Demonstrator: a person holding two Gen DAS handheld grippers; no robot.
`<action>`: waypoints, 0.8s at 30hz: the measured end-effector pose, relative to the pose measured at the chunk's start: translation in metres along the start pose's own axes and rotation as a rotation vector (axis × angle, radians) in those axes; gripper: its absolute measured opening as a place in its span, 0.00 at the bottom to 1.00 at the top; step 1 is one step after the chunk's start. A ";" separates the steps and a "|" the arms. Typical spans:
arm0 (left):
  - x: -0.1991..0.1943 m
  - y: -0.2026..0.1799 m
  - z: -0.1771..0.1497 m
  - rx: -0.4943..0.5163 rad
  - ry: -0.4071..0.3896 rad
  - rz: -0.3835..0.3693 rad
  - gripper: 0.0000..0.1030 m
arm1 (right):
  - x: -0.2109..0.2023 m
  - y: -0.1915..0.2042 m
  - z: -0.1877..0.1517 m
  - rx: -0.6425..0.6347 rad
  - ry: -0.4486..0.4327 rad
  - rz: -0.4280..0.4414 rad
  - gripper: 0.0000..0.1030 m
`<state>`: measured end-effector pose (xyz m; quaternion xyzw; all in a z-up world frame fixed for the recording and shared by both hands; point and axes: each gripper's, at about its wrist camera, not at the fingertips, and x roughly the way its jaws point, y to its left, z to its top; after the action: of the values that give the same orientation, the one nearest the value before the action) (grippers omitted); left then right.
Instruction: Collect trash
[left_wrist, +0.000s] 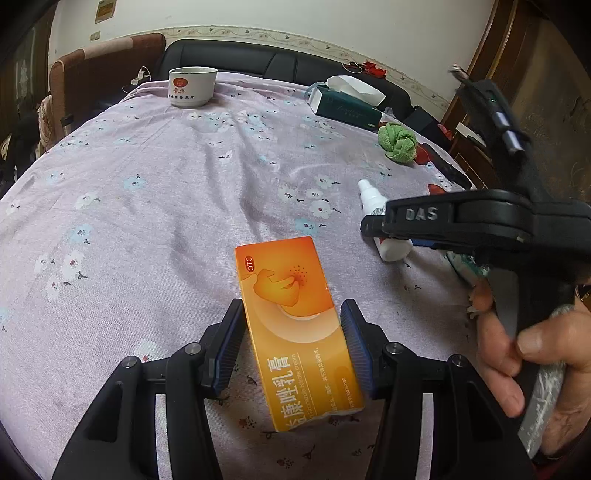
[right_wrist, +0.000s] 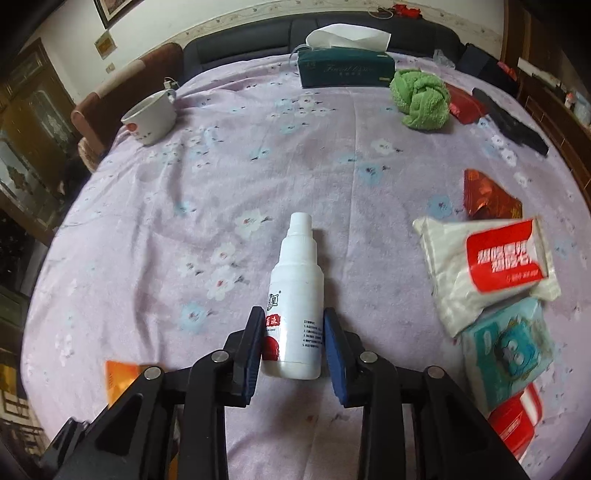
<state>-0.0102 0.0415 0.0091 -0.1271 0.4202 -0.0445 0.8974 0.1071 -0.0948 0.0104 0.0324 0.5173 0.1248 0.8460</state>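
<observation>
Floral-clothed worktop (left_wrist: 155, 177): left tongs (left_wrist: 291, 350) straddle an orange box (left_wrist: 291, 321), right tongs (right_wrist: 291, 347) a white bottle (right_wrist: 295, 295), both apart, lined up for lifting.

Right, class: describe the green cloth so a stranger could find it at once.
Start at the dark green tissue box on the far side of the floral tablecloth. Just right of it and slightly nearer sits the green cloth. It is the only soft, bunched, bright green lump; everything nearby is a box or packet.

Lilac floral tablecloth (left_wrist: 166, 206), orange box (left_wrist: 291, 325), white bottle (right_wrist: 295, 302), green towel (right_wrist: 421, 99)
</observation>
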 end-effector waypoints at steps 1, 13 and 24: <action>0.000 0.000 0.000 -0.001 0.000 -0.001 0.50 | -0.005 0.000 -0.004 -0.004 -0.009 0.007 0.32; -0.024 -0.023 -0.019 0.074 -0.088 -0.041 0.50 | -0.088 -0.028 -0.096 -0.064 -0.178 0.069 0.31; -0.036 -0.073 -0.041 0.202 -0.093 -0.043 0.50 | -0.107 -0.074 -0.154 -0.053 -0.164 0.076 0.31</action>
<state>-0.0628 -0.0299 0.0305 -0.0467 0.3687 -0.0999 0.9230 -0.0624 -0.2041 0.0178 0.0396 0.4414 0.1672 0.8807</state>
